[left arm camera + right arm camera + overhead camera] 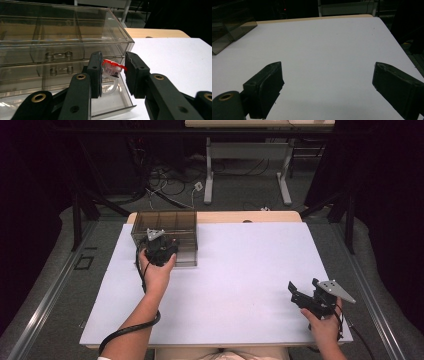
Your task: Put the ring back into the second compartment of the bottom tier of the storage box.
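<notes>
the left gripper (113,72) is closed on a small red and clear plastic clip (112,68), pinched between the inner faces of its two black jaws, with the red part of the clip spanning the gap and the clear part hanging a little below. it hovers over the pulled-out bottom drawer (117,102) of a smoky transparent drawer box (62,37), so the clip sits just above the drawer's open front end (whether it touches the drawer floor cannot be told). the drawers above it are pushed in, their moulded handles facing the gripper. in the high view the left gripper (161,247) is right at the front of the drawer box (167,222), which stands toward the far left of the white table top (240,270), and the left hand (157,270) reaches in from below with its cable looping back along the forearm. well apart, near the table's front right corner, the right gripper (295,295) is held low by the right hand (325,325), its jaws spread wide with nothing between them; its own view looks along the right gripper (327,87) across bare white surface, with a corner of the drawer box (227,27) at the far left.
</notes>
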`<control>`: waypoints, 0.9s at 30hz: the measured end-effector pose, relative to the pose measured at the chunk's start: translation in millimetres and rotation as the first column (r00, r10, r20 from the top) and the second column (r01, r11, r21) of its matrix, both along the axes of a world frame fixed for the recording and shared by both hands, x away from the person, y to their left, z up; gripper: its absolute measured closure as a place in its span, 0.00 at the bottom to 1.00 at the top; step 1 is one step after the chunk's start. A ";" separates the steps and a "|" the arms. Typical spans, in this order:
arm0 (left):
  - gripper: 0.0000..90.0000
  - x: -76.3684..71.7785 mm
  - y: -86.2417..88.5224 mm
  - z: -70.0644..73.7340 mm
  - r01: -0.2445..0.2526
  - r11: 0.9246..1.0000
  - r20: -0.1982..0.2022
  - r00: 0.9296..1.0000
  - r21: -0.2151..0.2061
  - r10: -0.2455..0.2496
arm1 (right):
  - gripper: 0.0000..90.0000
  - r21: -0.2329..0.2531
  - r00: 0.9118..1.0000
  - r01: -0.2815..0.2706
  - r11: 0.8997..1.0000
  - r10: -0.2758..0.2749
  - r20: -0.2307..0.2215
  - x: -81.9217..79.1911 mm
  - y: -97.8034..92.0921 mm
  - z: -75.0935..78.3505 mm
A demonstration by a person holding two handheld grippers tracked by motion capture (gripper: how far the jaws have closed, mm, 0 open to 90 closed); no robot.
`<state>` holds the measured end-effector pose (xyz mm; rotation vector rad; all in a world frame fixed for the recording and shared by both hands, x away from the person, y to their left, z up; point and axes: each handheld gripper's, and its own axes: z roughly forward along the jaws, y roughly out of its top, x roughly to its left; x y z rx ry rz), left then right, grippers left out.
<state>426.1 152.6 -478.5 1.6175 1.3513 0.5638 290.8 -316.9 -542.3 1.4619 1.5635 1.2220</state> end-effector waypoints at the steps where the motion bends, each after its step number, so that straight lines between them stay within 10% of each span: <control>1: 0.75 0.5 1.1 -0.2 -0.004 1.000 0.000 1.000 -0.001 0.004 | 0.10 -0.002 1.000 0.000 1.000 0.000 0.002 0.1 -0.3 0.0; 27: 0.75 13.7 17.6 -12.3 -0.077 0.997 -0.028 0.997 -0.014 0.076 | 0.10 -0.002 1.000 -0.002 1.000 0.002 0.000 0.0 0.3 0.1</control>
